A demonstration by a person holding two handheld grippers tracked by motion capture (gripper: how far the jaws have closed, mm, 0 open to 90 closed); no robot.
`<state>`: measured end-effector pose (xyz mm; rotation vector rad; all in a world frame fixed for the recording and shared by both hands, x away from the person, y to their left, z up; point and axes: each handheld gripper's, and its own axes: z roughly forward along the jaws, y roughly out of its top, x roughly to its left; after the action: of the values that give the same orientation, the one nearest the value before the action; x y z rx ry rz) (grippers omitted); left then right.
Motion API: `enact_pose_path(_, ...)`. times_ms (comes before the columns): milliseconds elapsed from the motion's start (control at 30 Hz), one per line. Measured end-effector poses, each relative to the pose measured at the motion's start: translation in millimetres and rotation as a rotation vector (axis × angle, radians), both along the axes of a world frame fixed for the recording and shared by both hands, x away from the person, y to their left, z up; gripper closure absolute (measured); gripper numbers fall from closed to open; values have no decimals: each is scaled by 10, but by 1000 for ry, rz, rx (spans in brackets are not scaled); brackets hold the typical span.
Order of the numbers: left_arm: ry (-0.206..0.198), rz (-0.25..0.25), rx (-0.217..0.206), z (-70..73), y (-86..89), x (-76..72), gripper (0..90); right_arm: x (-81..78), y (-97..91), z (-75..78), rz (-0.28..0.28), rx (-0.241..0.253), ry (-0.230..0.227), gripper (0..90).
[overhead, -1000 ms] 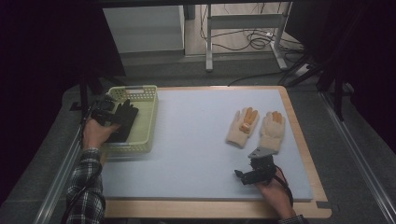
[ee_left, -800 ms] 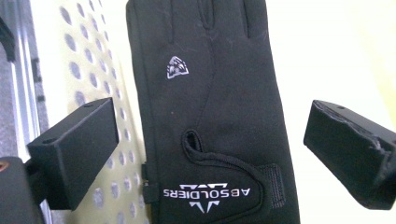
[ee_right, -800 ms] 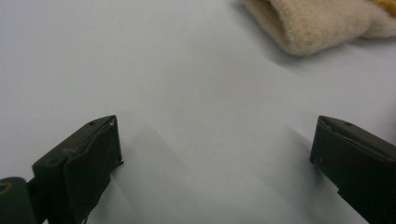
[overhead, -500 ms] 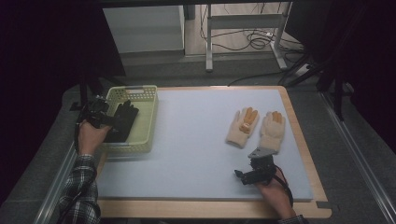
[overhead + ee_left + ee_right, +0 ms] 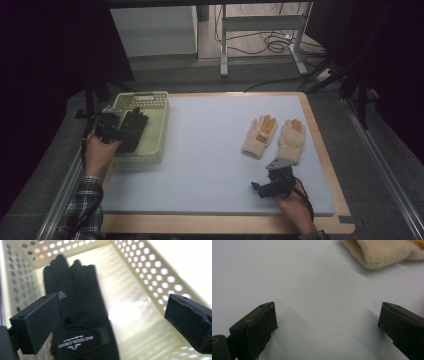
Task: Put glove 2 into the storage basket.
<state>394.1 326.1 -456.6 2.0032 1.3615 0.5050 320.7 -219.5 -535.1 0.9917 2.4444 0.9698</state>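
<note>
1. Left gripper view: my left gripper (image 5: 112,315) hangs wide open, holding nothing, over the black gloves (image 5: 75,315) lying in the basket (image 5: 160,272). Risk: a low jaw snags a cuff & drags it out.
2. Right gripper (image 5: 325,322) is also wide open & empty above the mat (image 5: 210,150), near the cream gloves (image 5: 275,137). Risk: I pinch just one, or nudge the pair apart.

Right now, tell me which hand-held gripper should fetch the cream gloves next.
Right. The right hand-held gripper is open on the mat just below the cream gloves; the left hand-held gripper is across the table over the basket.
</note>
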Motion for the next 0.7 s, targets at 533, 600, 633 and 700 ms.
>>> enact_pose_path(533, -106, -211, -47, 132, -587, -279, 4, -1, 1, 1, -1, 0, 1, 15)
enact_pose_path(600, -116, -235, -48, 134, -671, -312, 1, -2, 0, 1, -1, 0, 1, 15)
enact_pose_path(633, -120, -246, -48, 132, -711, -326, 1, -2, 0, 1, -1, 0, 1, 15)
enact_pose_path(700, -128, -273, -54, 109, -801, -357, 0, -2, 1, 1, -1, -1, 1, 15)
